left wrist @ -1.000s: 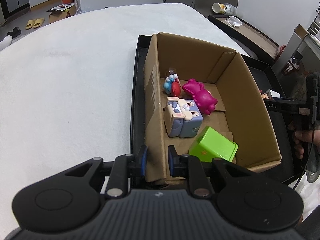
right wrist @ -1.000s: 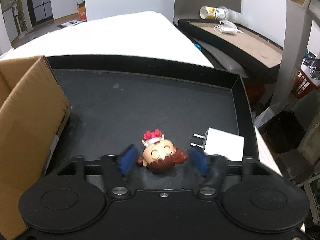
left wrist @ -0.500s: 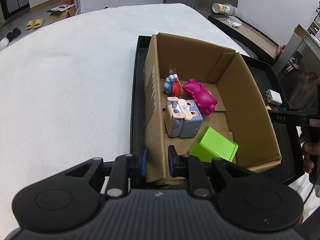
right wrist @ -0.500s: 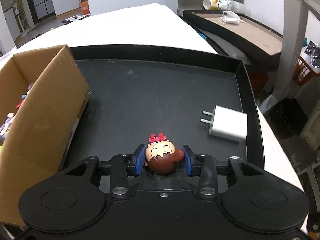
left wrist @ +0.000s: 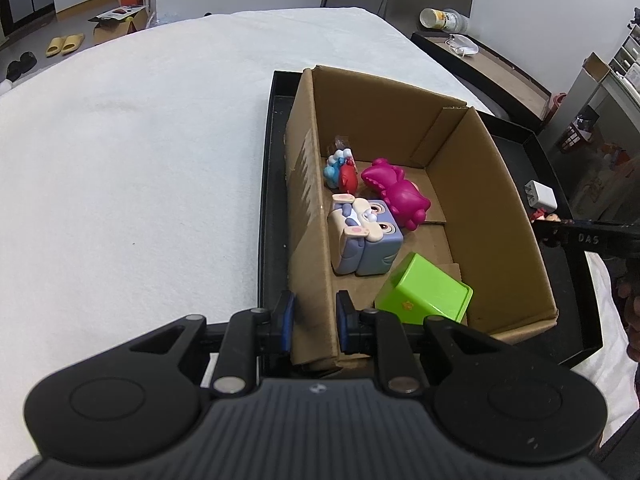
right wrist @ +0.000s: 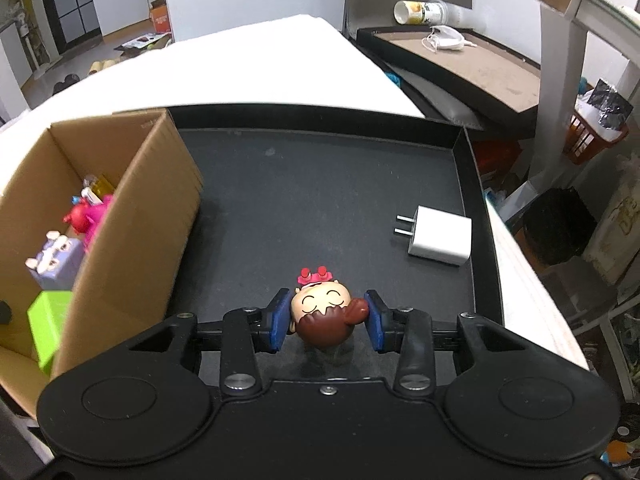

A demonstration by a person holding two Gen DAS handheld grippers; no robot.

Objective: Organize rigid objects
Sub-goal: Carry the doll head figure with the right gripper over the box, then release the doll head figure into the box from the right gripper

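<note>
My right gripper is shut on a small doll-head figurine with brown hair and a red crown, held above the black tray. My left gripper is shut on the near left wall of the cardboard box, which stands in the tray. Inside the box lie a green block, a blue-grey rabbit cube, a magenta toy and a small red and blue figure. The box is left of my right gripper. A white charger plug lies on the tray to its right.
The tray sits on a white cloth-covered table. The right gripper body shows at the right edge of the left wrist view. A side bench with a cup and a cable stands behind.
My right gripper closed on the figurine and has lifted it off the tray, rising and shifting so the box comes into view. The left gripper has stayed clamped on the box wall.
</note>
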